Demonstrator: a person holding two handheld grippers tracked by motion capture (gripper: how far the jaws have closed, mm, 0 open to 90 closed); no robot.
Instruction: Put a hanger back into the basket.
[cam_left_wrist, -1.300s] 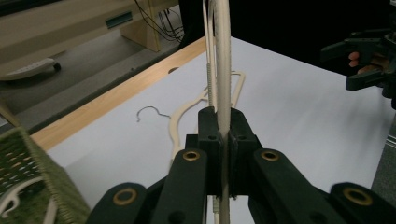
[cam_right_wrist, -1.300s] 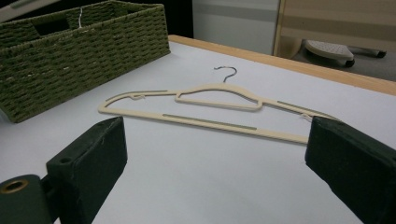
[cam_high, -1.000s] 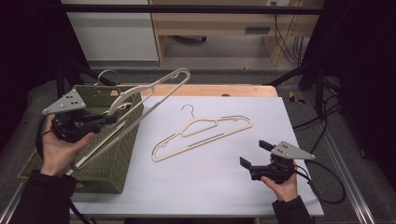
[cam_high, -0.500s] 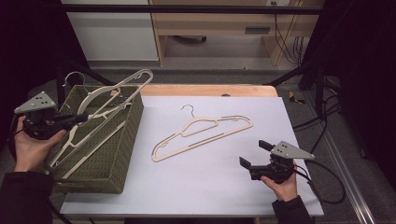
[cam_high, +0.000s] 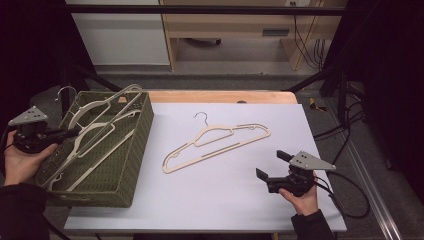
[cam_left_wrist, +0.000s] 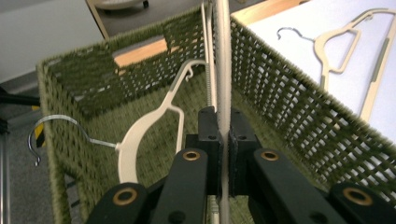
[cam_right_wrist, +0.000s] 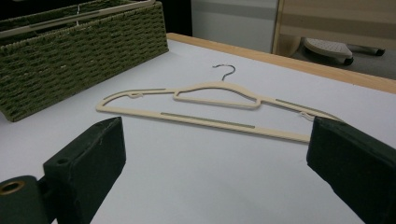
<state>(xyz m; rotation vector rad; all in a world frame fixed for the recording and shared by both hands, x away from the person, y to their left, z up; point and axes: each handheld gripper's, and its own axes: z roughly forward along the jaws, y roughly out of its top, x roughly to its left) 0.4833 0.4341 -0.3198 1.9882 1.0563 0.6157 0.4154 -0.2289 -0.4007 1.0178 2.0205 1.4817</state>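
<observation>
The held hanger is pinched in the left gripper, now lowered into the green basket over another hanger. Beyond the right gripper, jaws spread, lies a third hanger on the table.

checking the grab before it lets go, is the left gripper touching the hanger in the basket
Touching. The left gripper view shows the left gripper with both jaws pressed against the cream hanger bar, over the green wicker basket.

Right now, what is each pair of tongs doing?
Left tongs: shut on a cream plastic hanger over the green woven basket.
Right tongs: open, holding nothing.
</observation>
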